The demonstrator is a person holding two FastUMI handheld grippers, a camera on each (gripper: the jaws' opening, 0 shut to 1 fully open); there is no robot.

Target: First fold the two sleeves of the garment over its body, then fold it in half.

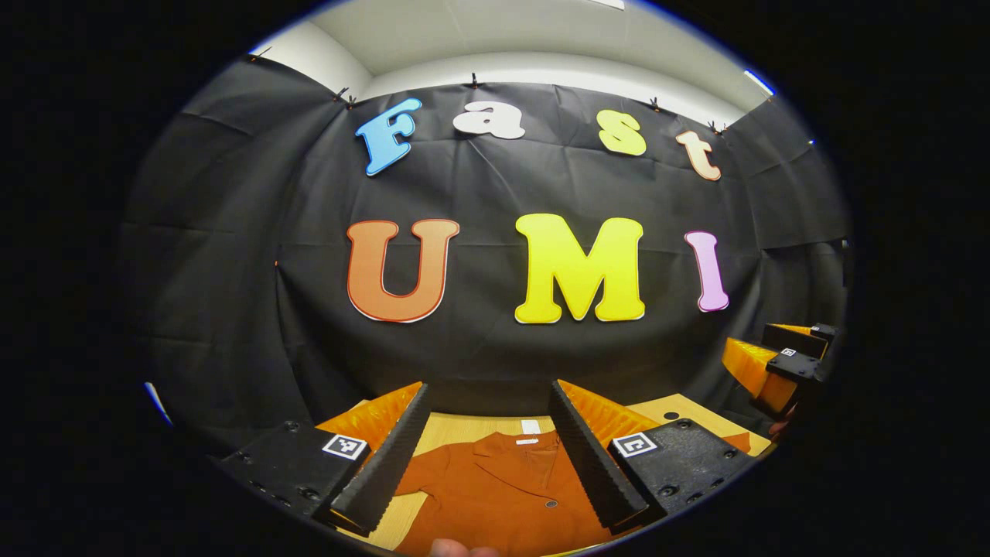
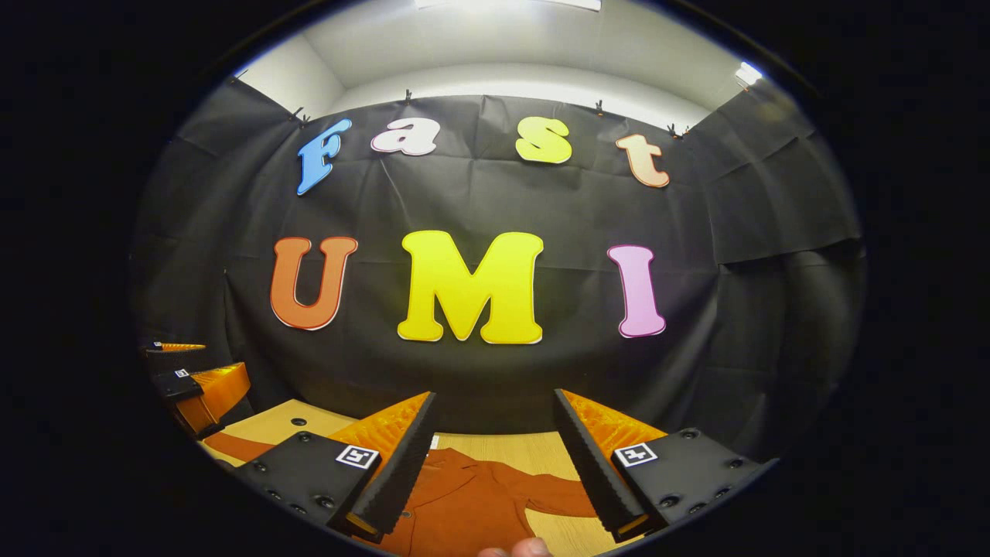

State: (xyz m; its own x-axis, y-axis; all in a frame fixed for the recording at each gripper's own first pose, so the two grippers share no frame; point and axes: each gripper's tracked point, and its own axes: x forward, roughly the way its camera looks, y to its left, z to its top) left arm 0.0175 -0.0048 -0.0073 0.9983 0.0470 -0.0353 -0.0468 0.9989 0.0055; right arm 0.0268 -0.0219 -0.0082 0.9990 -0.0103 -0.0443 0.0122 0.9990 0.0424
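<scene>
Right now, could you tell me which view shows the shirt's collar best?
The left gripper view: the rust-orange shirt's collar lies unobstructed between that gripper's fingers. The right gripper view shows the collar partly behind a finger.

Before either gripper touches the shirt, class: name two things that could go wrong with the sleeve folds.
1. The left gripper and right gripper hang open above the garment; closing too shallowly may miss the cloth.
2. The sleeve lies flat on the wooden table, so the fingers might pinch the body layer too.
</scene>
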